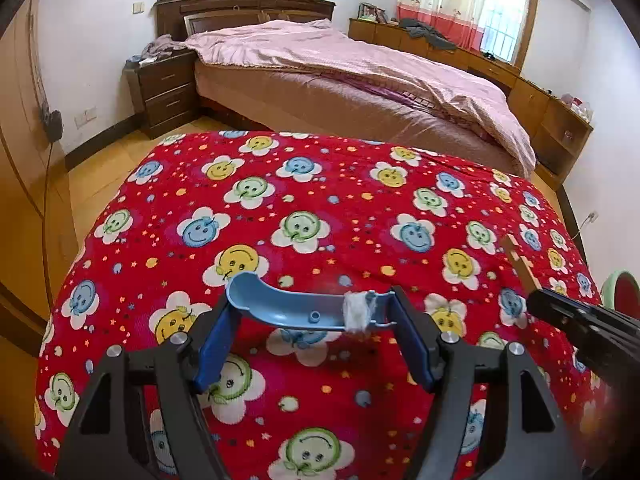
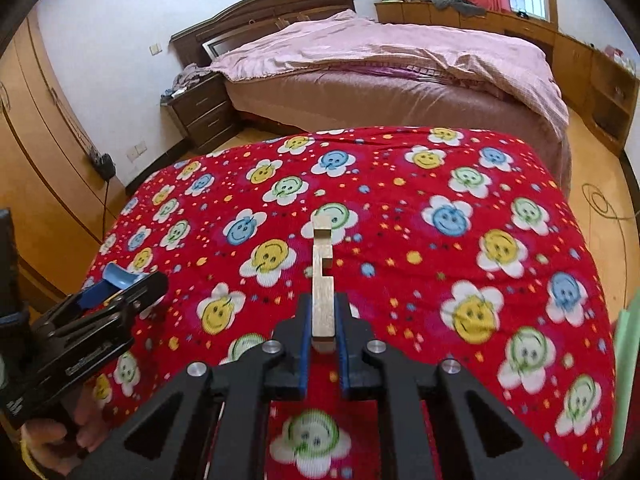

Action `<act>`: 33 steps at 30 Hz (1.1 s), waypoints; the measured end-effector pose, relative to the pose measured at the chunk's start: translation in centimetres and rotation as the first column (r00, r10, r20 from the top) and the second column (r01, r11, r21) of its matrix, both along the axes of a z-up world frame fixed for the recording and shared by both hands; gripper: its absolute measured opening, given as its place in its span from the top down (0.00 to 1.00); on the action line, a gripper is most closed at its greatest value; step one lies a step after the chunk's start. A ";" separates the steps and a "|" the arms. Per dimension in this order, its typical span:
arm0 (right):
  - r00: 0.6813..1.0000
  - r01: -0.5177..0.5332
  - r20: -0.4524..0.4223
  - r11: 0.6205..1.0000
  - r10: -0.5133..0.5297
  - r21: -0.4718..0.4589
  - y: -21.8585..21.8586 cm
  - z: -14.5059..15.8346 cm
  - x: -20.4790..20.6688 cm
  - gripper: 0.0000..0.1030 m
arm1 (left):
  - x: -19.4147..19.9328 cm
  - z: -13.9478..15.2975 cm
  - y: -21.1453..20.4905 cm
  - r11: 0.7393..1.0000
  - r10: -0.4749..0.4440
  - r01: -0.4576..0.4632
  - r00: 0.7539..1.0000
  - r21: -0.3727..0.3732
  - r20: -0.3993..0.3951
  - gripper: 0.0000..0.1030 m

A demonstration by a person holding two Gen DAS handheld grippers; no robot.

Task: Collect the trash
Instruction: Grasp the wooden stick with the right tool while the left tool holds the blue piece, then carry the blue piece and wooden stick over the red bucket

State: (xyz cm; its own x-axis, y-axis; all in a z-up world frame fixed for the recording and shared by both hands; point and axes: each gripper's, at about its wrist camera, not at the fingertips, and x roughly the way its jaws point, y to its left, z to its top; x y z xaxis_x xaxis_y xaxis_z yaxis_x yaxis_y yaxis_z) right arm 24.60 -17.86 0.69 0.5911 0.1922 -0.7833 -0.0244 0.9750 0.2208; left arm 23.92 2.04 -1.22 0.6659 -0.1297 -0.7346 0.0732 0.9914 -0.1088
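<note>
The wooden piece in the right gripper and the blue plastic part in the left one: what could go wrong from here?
1. The right gripper clamps only the lower end of the notched wooden piece; most of it sticks out, so a bump may lever it loose.
2. The left gripper spans the curved blue plastic part by its ends; it may pop out.
3. The white fluff on that part may drop onto the red cloth.

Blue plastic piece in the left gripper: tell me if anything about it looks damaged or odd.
The blue plastic piece looks like a broken-off curved fragment, and a wad of white fluff clings near its right end. It spans the left gripper, held crosswise above the red quilt.
</note>
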 end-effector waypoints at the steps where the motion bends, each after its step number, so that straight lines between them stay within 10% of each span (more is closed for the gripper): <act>1: 1.000 0.005 0.001 1.000 -0.005 0.005 -0.2 0.2 -0.3 0.88 | -0.2 0.2 -0.1 1.000 -0.004 0.004 1.000 0.002 0.004 0.29; 33: 0.939 0.293 0.146 0.947 -0.311 0.129 -10.6 8.9 -18.4 0.88 | -10.9 10.0 -8.4 0.965 -0.250 0.256 0.962 -0.049 0.110 0.29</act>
